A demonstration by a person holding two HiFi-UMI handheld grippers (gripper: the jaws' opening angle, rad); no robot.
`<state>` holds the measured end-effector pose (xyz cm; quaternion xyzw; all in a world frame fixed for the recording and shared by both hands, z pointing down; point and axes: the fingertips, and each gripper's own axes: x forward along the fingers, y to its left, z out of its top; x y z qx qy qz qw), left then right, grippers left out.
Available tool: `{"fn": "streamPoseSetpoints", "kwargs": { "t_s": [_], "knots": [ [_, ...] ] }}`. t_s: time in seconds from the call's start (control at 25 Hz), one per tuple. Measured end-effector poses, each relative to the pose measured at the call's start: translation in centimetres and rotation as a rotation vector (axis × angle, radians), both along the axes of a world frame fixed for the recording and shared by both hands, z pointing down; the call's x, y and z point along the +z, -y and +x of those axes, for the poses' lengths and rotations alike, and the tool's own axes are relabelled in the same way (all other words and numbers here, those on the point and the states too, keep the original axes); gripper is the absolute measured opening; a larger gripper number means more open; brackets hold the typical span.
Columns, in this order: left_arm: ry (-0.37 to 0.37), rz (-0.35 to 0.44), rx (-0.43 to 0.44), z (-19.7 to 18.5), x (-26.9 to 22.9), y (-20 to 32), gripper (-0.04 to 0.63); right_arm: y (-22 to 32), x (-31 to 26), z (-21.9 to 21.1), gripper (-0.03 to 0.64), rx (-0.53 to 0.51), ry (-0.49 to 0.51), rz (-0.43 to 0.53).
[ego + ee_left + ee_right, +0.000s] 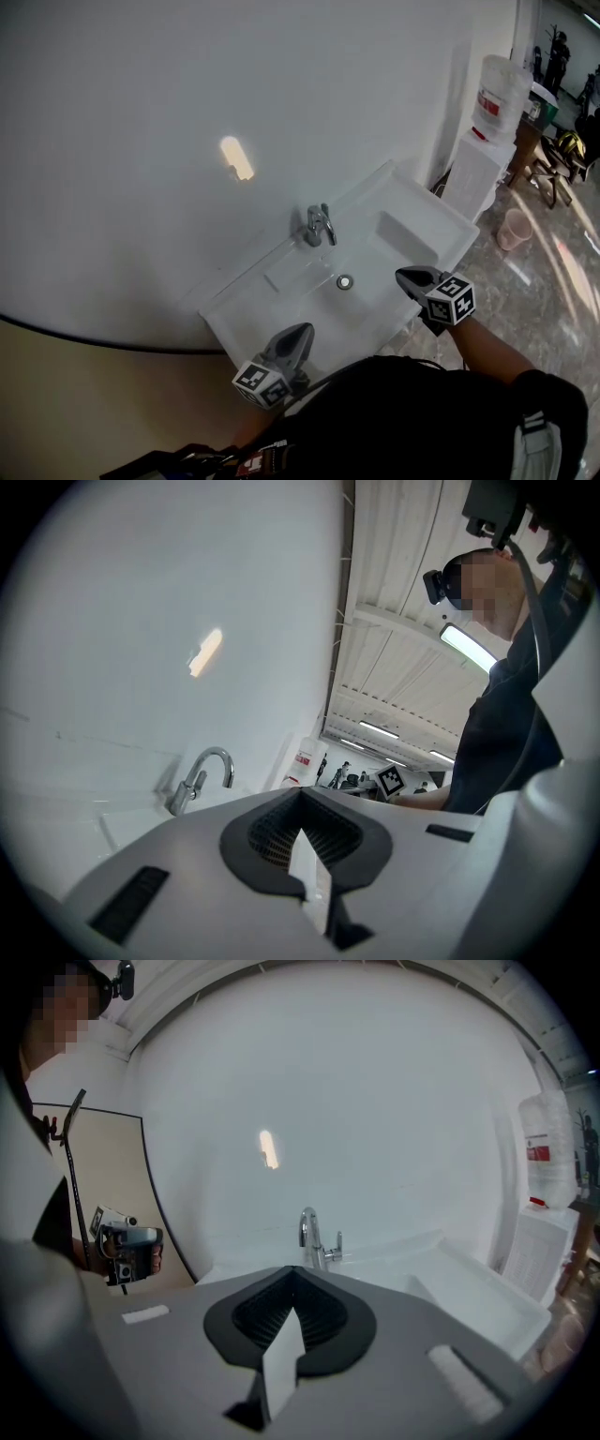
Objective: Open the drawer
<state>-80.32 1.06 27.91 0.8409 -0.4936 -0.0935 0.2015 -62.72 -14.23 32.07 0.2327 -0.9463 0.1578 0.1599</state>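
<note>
No drawer shows in any view; the space under the white sink (246,293) is hidden behind the person's dark sleeve and body. My left gripper (305,331) hangs over the sink's front left edge, jaws together with nothing between them. My right gripper (405,275) is above the front right edge, also shut and empty. Both point toward the chrome faucet (319,226) at the back of the basin. In the left gripper view the jaws (300,794) meet in a tip, with the faucet (200,778) to their left. The right gripper view shows closed jaws (292,1274) below the faucet (312,1237).
A white wall with an oval light patch (236,157) rises behind the sink. A water dispenser with a bottle (492,117) stands at the right, a pink bucket (514,229) on the tiled floor beside it. The basin's drain (345,281) lies between the grippers.
</note>
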Motion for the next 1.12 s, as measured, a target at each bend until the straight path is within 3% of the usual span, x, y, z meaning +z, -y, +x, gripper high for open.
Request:
{"fn": "streamPoseSetpoints", "kwargs": {
  "t_s": [0.64,0.88,1.12],
  "knots": [
    [0.076,-0.129,0.114,18.2,5.3,11.6,-0.009,7.8,5.8,12.6,0.000,-0.021,0.044,-0.019],
    [0.089,-0.206,0.207,25.1,9.8,13.8,-0.009,9.3,9.3,17.3,0.001,0.030,0.065,-0.029],
    [0.113,-0.229,0.330,33.2,14.4,15.9,-0.009,11.0,14.6,23.2,0.002,0.102,0.086,-0.037]
  ]
}}
